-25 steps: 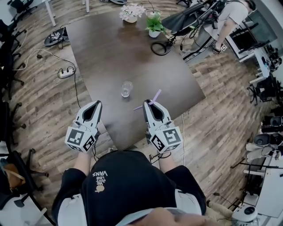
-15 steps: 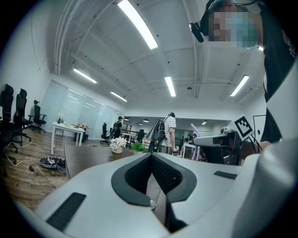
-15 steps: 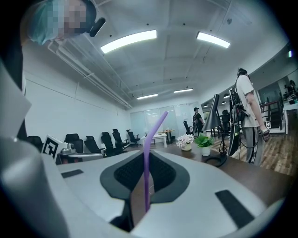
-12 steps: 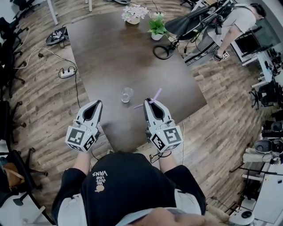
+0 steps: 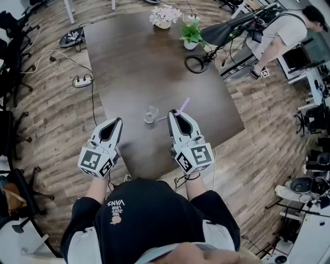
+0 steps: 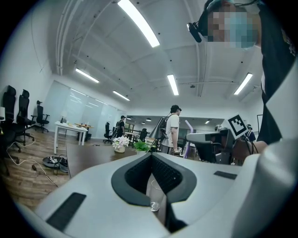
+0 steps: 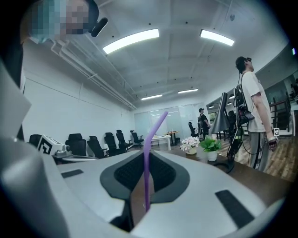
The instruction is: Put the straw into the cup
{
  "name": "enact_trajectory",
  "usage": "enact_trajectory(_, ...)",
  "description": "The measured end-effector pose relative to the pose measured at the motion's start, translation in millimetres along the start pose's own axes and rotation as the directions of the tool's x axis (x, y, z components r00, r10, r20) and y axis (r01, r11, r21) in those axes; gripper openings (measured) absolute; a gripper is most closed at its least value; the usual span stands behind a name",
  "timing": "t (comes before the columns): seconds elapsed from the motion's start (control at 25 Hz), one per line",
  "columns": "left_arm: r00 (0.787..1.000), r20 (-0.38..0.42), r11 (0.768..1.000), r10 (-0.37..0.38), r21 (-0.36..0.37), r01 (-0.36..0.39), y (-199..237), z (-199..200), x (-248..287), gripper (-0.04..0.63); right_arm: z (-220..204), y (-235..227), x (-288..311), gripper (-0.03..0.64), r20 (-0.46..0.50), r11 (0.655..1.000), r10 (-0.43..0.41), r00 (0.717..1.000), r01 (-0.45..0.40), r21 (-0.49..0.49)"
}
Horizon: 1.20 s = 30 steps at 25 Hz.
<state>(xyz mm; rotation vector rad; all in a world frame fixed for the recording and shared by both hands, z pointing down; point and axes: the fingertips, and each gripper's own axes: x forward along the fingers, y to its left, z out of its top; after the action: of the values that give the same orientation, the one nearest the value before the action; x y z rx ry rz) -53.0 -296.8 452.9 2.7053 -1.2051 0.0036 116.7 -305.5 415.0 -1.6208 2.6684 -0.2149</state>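
A small clear glass cup [image 5: 150, 114] stands upright on the dark table [image 5: 139, 67], near its front edge. My right gripper [image 5: 174, 114] is just right of the cup, shut on a purple bent straw [image 5: 181, 106]. In the right gripper view the straw [image 7: 146, 158] rises upright from between the pads, its top bending right. My left gripper [image 5: 117, 122] hovers left of the cup and holds nothing. Its jaws stand a narrow gap apart, and in the left gripper view the cup [image 6: 155, 195] shows through that gap.
A pot of white flowers [image 5: 164, 15], a green plant [image 5: 192, 35] and a coiled black cable [image 5: 196, 64] sit at the table's far end. A power strip [image 5: 82, 81] lies on the floor at left. A person [image 5: 289, 31] stands at far right, beside desks.
Both grippers have moved forward over the table toward the cup. The right one carried the straw until its tips came level with the cup. The grip on the straw is unchanged.
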Motion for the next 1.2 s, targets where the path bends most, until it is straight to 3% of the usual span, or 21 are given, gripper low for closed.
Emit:
enact_trajectory(0.44, 0.999, -0.01, 0.999, 0.032, -0.003, -0.032, 2, -4, 4, 0.011, 8, 2, 38, 0.043, 0.02, 0.997, 0.073, 0.997, -0.072, -0.027)
enact_trajectory(1.2, 0.999, -0.021, 0.999, 0.043, -0.007, -0.043, 1, -10, 7, 0.011, -76, -6, 61, 0.044, -0.119, 0.999, 0.049, 0.992, -0.048, 0.014)
